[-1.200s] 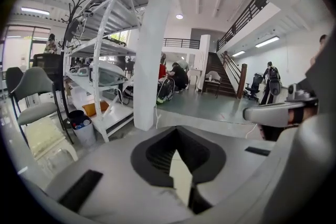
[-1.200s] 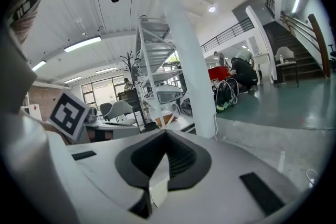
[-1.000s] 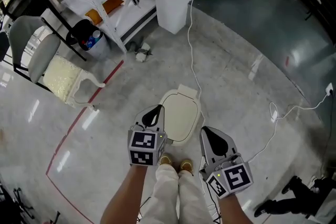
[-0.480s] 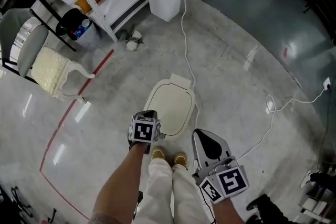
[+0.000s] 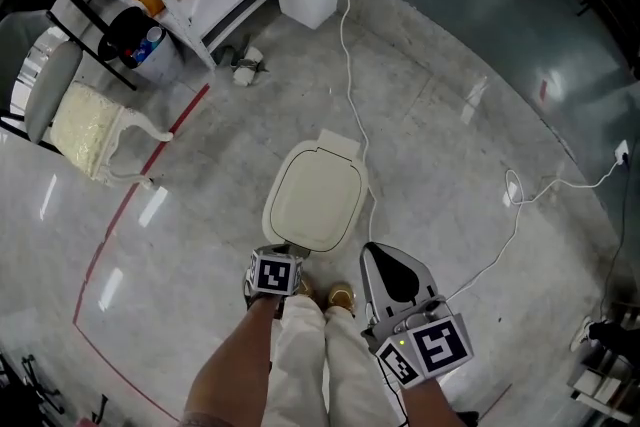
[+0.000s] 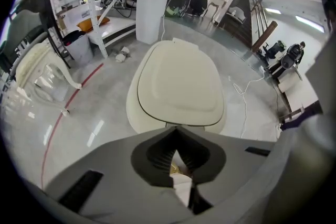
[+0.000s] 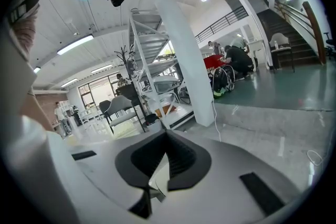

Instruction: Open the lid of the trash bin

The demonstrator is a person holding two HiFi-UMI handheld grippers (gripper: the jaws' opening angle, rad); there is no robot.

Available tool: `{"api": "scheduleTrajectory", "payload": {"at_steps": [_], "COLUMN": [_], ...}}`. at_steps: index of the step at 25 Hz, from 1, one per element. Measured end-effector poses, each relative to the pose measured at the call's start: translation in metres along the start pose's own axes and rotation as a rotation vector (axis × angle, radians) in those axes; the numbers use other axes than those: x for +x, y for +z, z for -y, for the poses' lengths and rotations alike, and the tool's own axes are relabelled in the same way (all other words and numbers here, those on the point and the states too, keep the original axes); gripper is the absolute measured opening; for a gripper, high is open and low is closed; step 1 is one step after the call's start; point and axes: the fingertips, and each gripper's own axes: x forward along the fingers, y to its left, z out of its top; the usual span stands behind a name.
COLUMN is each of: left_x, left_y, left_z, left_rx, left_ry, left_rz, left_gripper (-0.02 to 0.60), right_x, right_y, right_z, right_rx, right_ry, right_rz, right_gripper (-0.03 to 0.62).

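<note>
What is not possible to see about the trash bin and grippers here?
Head view: the lid hides the trash bin's body; the left gripper's marker cube covers its jaws.
Left gripper view: the gripper hides the bin's near edge and any contact.
Right gripper view: the right gripper faces away; no bin.

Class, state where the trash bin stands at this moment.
In the head view the trash bin stands mid-floor, just ahead of the left gripper and the person's shoes.

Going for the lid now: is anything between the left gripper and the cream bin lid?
Nothing visible. The left gripper is at the near edge of the cream oval plastic lid, which is closed and bare on top. The thin white floor cable passes the bin's right side.
</note>
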Motion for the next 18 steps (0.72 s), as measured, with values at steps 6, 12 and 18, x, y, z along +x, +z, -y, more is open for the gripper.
{"api": "scheduleTrajectory", "payload": {"at_steps": [6,12,18], "left_x": [-0.0019,0.0008,0.001], "left_y": [-0.0002,-0.0031,-0.005], "left_z": [0.0001,-0.0017,-0.0003], "left_rx": [-0.003,0.009,0.022], "left_ry": [0.003,0.023,0.024], "left_rz": [0.005,0.005,0.009], "left_gripper": [0.006,0.009,0.012], "right_x": [-0.002,-0.0036,-0.005], "right_y": [-0.0043,-0.0075,-0.0104], "right_z": [-0.0046,-0.0032,0.0002], "right_rx": [0.005,0.007,0.017], "right_ry": [0.003,-0.002,-0.014], "right_rz": [-0.011,-0.014,-0.014], "right_gripper": [0.035,0.035,0.035]}}
